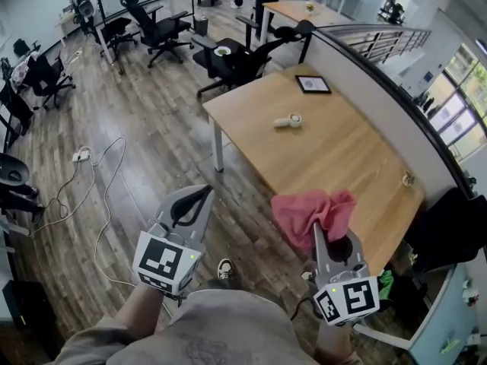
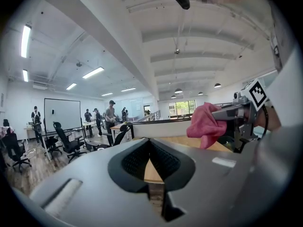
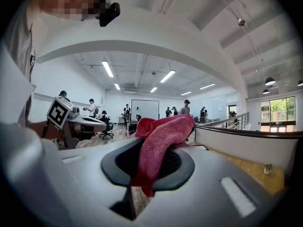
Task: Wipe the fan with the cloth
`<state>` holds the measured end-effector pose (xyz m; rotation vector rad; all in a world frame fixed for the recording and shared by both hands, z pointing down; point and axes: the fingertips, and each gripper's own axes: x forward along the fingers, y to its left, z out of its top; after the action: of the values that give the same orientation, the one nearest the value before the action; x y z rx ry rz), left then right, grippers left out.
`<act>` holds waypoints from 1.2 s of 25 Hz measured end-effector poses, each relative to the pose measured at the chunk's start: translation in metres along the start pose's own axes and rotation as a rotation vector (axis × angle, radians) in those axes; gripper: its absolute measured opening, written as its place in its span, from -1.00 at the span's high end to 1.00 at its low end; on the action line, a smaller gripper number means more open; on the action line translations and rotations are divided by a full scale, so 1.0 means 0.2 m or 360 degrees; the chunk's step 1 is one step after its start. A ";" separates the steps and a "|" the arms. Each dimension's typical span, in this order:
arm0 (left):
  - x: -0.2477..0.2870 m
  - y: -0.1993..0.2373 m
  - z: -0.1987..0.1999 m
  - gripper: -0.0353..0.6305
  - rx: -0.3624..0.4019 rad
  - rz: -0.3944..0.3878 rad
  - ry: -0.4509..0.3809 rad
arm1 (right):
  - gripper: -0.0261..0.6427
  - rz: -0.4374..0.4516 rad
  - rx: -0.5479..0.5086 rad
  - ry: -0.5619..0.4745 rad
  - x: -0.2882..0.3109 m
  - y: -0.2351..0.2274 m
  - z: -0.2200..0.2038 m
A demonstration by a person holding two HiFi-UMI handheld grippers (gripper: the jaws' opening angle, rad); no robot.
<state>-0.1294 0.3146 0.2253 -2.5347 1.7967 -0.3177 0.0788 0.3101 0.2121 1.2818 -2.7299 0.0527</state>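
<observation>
A small white fan (image 1: 288, 120) lies on the wooden table (image 1: 342, 154), far ahead of both grippers. My right gripper (image 1: 319, 233) is shut on a crumpled pink cloth (image 1: 313, 213), held in the air over the table's near edge. The right gripper view shows the cloth (image 3: 158, 141) bunched between the jaws and draped over them. My left gripper (image 1: 204, 194) is shut with nothing in it, above the floor to the left of the table. From the left gripper view, its closed jaws point at the table, with the cloth (image 2: 204, 125) off to the right.
A black framed tablet (image 1: 313, 84) lies at the table's far end, and a small object (image 1: 407, 179) sits by the low partition (image 1: 380, 90) along its right side. Office chairs (image 1: 156, 25) stand on the wood floor, where cables and a power strip (image 1: 81, 157) lie. People stand at the back.
</observation>
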 end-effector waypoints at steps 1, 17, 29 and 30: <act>0.02 0.03 0.00 0.89 -0.0004 0.0000 -0.0002 | 0.75 0.0001 0.0005 0.0003 0.04 0.01 0.00; 0.44 0.36 -0.15 0.89 -0.0008 -0.0038 0.0100 | 0.75 -0.0052 0.0070 0.0082 0.56 -0.22 -0.10; 1.09 0.51 -0.11 0.89 0.0039 -0.0087 0.0182 | 0.75 -0.0051 0.0132 0.0148 1.08 -0.68 -0.16; 1.15 0.52 -0.10 0.89 0.0043 -0.0093 0.0187 | 0.75 -0.0051 0.0137 0.0154 1.13 -0.72 -0.16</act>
<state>-0.1579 0.0664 0.2674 -2.6048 1.7445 -0.4989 0.0508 0.0481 0.2697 1.3080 -2.6511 0.2251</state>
